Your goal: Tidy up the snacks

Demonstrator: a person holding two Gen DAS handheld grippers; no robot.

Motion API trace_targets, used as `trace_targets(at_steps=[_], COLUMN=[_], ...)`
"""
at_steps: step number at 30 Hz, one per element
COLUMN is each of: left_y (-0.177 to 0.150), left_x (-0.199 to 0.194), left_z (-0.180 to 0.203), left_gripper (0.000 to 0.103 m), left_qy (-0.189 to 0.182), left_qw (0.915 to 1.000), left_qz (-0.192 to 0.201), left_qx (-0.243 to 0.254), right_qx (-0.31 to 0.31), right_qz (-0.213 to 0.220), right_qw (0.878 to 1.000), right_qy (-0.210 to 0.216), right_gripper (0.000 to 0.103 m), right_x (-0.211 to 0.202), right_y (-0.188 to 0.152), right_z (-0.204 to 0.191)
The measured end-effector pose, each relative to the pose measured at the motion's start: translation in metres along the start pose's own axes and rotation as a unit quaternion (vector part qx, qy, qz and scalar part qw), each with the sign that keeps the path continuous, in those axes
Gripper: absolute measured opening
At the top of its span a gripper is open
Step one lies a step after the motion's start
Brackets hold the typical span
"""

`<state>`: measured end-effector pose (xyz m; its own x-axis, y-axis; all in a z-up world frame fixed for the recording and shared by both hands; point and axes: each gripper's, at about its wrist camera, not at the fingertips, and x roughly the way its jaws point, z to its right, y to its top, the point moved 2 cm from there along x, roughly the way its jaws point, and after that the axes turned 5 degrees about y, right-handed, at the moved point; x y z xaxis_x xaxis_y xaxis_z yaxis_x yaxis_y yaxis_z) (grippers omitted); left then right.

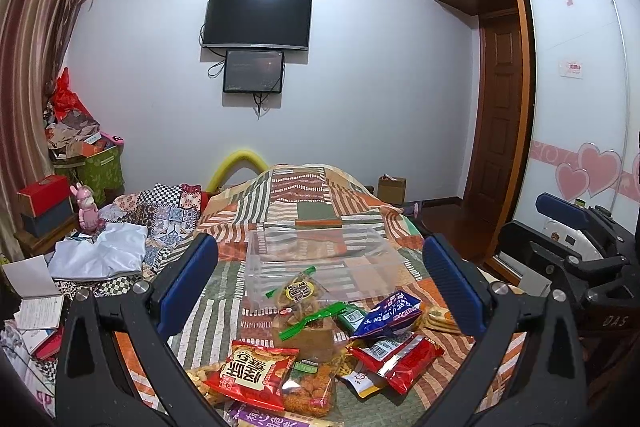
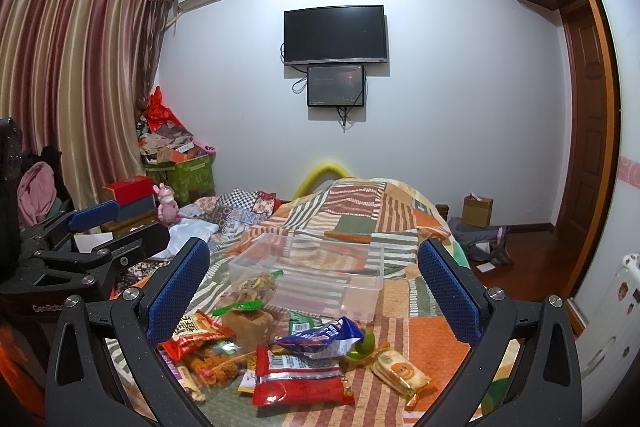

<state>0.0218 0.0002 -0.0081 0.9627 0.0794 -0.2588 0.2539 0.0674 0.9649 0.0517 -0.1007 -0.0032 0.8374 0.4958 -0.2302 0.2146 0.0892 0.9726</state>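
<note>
On the patchwork bed (image 1: 304,203) the snack packets (image 2: 304,367) lie heaped in front of the clear plastic bin (image 1: 320,263), which looks empty — sorting seems barely begun — while the left gripper (image 1: 320,291) and right gripper (image 2: 312,291) hover, fingers spread, holding nothing.

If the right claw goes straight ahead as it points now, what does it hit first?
Probably the clear bin, past the snack pile lying below its line; depth is hard to judge. The right claw is open and empty.
</note>
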Motion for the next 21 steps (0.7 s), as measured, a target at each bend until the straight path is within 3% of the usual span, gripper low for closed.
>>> trace_targets(at_steps=[21], left_y=[-0.0013], left_x=[0.0005], left_z=[0.0001], left_gripper=[0.103], left_qy=[-0.003], left_qw=[1.0000], left_qz=[-0.004], left_qx=[0.001], right_qx=[0.002], right_qz=[0.001], right_qw=[1.000], right_qy=[0.000], right_gripper=[0.103], right_x=[-0.0007], right_y=[0.0000], right_z=[-0.0013])
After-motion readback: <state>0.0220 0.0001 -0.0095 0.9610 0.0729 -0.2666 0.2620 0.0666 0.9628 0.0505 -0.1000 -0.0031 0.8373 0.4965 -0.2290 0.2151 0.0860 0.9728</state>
